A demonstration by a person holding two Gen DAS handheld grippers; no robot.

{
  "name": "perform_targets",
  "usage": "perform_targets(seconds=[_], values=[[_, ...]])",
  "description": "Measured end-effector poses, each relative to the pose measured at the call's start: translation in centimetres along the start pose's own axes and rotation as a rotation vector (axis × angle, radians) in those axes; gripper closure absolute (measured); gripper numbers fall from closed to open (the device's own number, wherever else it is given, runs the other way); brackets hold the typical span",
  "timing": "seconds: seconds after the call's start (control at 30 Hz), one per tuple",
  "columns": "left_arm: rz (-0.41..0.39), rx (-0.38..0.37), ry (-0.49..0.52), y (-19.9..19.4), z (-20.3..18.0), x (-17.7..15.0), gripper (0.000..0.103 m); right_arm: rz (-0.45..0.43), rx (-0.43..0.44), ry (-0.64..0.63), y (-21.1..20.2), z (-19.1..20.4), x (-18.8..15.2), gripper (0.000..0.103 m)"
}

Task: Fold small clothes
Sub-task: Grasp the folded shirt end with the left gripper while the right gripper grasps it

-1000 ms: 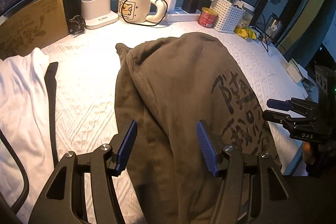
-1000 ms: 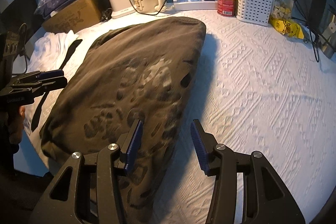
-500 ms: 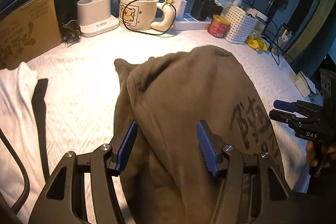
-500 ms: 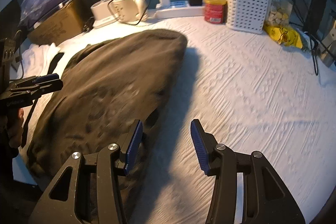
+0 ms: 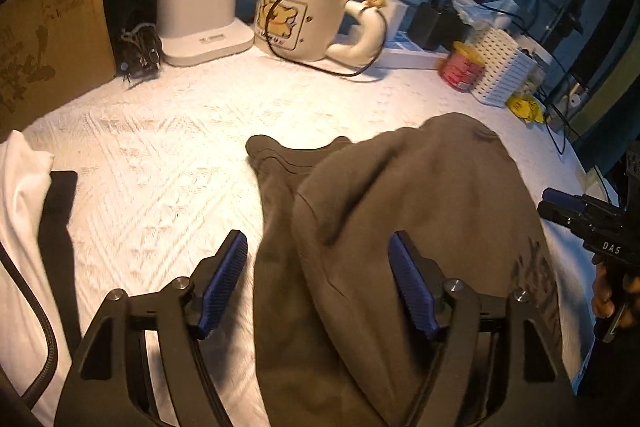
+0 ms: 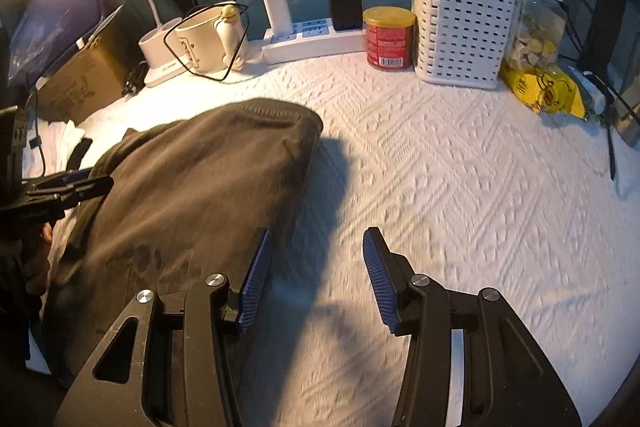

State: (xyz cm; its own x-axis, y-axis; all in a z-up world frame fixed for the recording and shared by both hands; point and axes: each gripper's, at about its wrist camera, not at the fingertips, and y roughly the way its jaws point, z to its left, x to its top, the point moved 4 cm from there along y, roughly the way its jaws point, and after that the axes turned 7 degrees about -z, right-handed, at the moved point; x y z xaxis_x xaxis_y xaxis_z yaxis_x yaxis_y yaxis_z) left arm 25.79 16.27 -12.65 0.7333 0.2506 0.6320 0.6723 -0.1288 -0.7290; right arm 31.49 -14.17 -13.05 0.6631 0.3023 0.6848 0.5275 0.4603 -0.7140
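A dark olive-brown garment (image 5: 400,227) with black printed lettering lies partly folded on the white textured cloth (image 5: 168,155). It also shows in the right wrist view (image 6: 192,187). My left gripper (image 5: 318,279) is open and empty, above the garment's near left part. My right gripper (image 6: 316,275) is open and empty, above the white cloth just right of the garment's edge. The right gripper shows at the right edge of the left wrist view (image 5: 560,205); the left gripper shows at the left of the right wrist view (image 6: 86,183).
White clothing (image 5: 20,227) with a black strip (image 5: 56,219) lies at the left. At the back stand a cardboard box (image 5: 48,39), lamp base (image 5: 200,19), mug (image 5: 300,15), power strip (image 6: 312,39), red can (image 6: 388,37), white basket (image 6: 460,31) and yellow packets (image 6: 544,91).
Both grippers have drawn back toward the near edge, so the garment looks farther away. The right gripper has shifted right, off the garment and over the white cloth. Both stay open.
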Motion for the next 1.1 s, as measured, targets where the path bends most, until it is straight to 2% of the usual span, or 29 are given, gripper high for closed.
perform_targets(seconds=[0.3, 0.53, 0.6, 0.73, 0.93, 1.03, 1.1], values=[[0.007, -0.017, 0.038, 1.2, -0.2, 0.6, 0.026, -0.023, 0.038, 0.036, 2.4, -0.1, 2.4, 0.052], [0.027, -0.118, 0.043, 1.6, -2.0, 0.5, 0.029, 0.001, 0.081, 0.056, 4.5, 0.6, 2.7, 0.047], [0.030, -0.133, 0.050, 1.7, -2.6, 0.5, 0.030, 0.010, 0.120, 0.083, 5.0, 0.7, 2.7, 0.047], [0.026, -0.156, 0.084, 2.0, -3.8, 0.3, 0.043, 0.030, 0.183, 0.114, 5.8, 1.2, 2.4, 0.046], [0.005, -0.158, 0.117, 2.5, -5.1, 0.0, 0.063, -0.014, 0.215, 0.096, 6.1, 2.7, 2.4, 0.046], [0.003, -0.156, 0.120, 2.5, -5.4, -0.1, 0.070, -0.031, 0.213, 0.051, 6.1, 3.8, 2.2, 0.047], [0.002, -0.158, 0.115, 2.5, -5.4, -0.1, 0.073, -0.032, 0.218, 0.033, 6.2, 4.3, 2.1, 0.052]])
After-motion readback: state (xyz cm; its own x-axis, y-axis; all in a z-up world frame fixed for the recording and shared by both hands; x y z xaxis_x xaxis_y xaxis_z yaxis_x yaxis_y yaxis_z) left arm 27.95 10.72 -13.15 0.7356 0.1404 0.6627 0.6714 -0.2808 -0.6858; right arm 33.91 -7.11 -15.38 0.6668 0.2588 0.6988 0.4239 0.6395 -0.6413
